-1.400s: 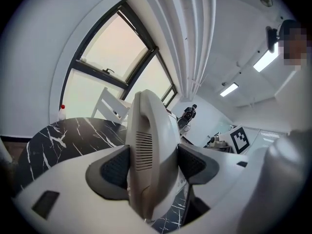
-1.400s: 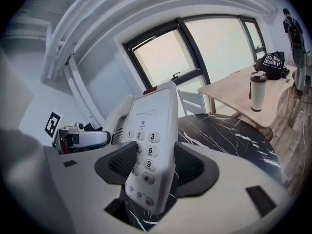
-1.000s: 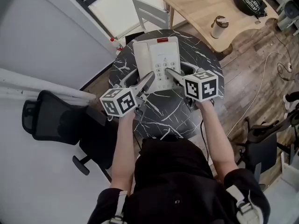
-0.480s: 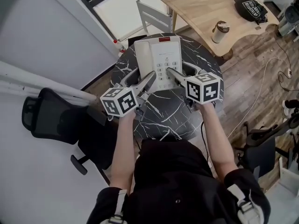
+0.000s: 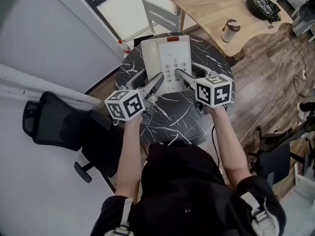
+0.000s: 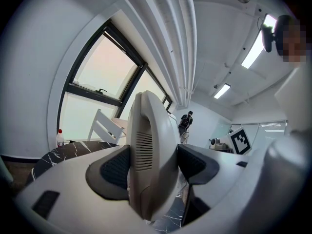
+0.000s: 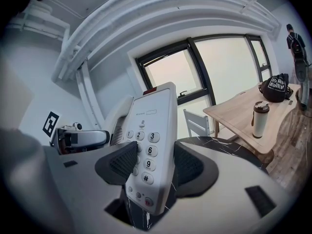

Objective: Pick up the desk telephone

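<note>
Nearest the person, the left gripper has its pads pressed on the handset side of the desk telephone, and the right gripper clamps the keypad side. So both jaws grip it. The white telephone is held between them toward the far edge of the black marble tabletop — beyond is a wooden table with a tumbler.

- Desk telephone above the round table, its near edge toward the person.
- Left gripper clamped on the telephone's left side, right gripper on its right, keypad side.
- Far table behind, to the right; cup and bag on it.
- Office chair left of the round table.
</note>
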Tool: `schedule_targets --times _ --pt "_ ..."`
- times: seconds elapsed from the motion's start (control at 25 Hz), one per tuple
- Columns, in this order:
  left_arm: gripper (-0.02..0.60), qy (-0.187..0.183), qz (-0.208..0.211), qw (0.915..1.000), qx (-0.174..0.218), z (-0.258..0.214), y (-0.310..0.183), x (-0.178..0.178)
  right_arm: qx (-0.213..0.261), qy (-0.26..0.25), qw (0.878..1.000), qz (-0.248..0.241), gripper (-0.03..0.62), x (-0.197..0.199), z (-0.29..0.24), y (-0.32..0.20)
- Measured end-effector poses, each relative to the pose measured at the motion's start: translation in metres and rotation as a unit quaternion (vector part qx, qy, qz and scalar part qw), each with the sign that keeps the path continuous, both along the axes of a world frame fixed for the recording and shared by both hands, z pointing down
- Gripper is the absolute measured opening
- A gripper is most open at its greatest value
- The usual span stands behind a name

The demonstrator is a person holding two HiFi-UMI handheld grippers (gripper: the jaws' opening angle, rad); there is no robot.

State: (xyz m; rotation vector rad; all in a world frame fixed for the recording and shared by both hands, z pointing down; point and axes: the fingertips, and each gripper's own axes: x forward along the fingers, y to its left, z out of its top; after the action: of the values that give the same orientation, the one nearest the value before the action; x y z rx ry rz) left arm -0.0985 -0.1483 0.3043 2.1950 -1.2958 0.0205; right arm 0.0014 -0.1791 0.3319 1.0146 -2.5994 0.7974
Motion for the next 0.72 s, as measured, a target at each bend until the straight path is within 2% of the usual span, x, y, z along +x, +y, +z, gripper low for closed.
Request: schedule_targets --times 0.72 --pt "0.319 -0.006 0.002 1.0000 0.000 0.0006 -0.0011 0.0023 0.002 0.007 1.000 -0.001 0.253 0.0023 0.0011 0.0000"
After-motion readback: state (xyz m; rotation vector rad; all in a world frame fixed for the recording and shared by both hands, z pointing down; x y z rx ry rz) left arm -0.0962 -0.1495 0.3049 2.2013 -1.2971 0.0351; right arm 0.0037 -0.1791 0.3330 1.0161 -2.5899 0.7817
